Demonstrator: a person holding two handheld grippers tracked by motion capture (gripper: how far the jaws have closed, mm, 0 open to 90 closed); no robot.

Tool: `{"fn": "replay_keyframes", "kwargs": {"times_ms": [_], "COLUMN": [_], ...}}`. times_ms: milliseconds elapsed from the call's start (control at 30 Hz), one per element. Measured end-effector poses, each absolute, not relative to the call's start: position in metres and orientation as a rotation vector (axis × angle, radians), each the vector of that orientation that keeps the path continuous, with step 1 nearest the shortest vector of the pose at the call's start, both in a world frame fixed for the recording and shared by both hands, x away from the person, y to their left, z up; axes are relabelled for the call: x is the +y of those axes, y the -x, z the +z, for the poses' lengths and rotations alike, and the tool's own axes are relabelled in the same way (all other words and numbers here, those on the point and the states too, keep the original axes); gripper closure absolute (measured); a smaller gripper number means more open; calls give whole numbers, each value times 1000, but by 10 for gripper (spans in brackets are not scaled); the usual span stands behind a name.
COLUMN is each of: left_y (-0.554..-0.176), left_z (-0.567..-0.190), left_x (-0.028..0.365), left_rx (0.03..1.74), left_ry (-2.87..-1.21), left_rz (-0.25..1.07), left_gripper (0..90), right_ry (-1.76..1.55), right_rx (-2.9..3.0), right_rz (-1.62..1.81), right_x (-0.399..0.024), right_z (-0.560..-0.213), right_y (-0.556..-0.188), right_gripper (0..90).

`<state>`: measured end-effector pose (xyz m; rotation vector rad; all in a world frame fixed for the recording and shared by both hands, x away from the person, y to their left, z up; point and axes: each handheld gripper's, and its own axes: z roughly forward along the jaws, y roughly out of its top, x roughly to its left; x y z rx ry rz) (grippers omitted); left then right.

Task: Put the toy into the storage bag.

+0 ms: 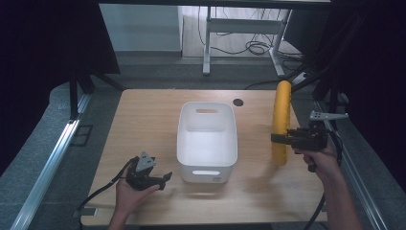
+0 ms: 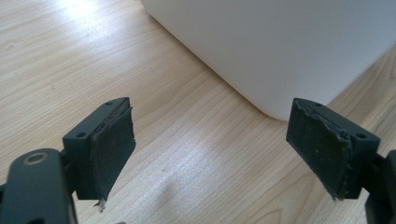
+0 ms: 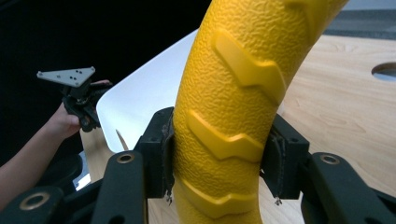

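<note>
A long yellow textured tube (image 1: 281,120) with raised chevron ridges stands almost upright at the right of the wooden table (image 1: 143,124). My right gripper (image 1: 279,139) is shut on it near its lower third; in the right gripper view both pads press the yellow tube (image 3: 233,107) from either side. A white plastic bin (image 1: 207,139) with handle slots sits at the table's middle and looks empty. My left gripper (image 1: 165,179) rests low at the bin's front left corner, open, with nothing between its pads (image 2: 112,149); the bin (image 2: 280,42) lies just ahead.
A round cable hole (image 1: 238,102) is cut into the table behind the bin. Dark curtains flank both sides. A white desk frame (image 1: 207,43) and loose cables stand on the floor beyond the table's far edge.
</note>
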<state>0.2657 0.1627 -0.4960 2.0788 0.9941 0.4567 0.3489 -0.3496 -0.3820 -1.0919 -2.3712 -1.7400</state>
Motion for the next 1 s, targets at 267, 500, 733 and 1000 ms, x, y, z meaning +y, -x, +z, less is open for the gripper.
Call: {"fn": "replay_keyframes", "kwargs": {"times_ms": [267, 500, 733, 1000], "left_y": [-266, -266, -266, -266], "left_z": [-496, -496, -495, -495], "left_x": [164, 164, 165, 167], "left_rx": [994, 996, 996, 999], "left_ry": [-2080, -2077, -2074, -2060], "left_rz": [462, 460, 458, 443], "left_gripper": [154, 154, 153, 154], "right_ry": [1159, 1215, 1255, 1297], "right_rx": [-2330, -2278, -2265, -2224], "right_rz": [-1869, -1999, -2127, -2238], "right_x": [-339, -328, -313, -293], "right_z": [-378, -374, -367, -358], "right_y": [-342, -334, -324, -319], "right_gripper": [502, 501, 500, 498]}}
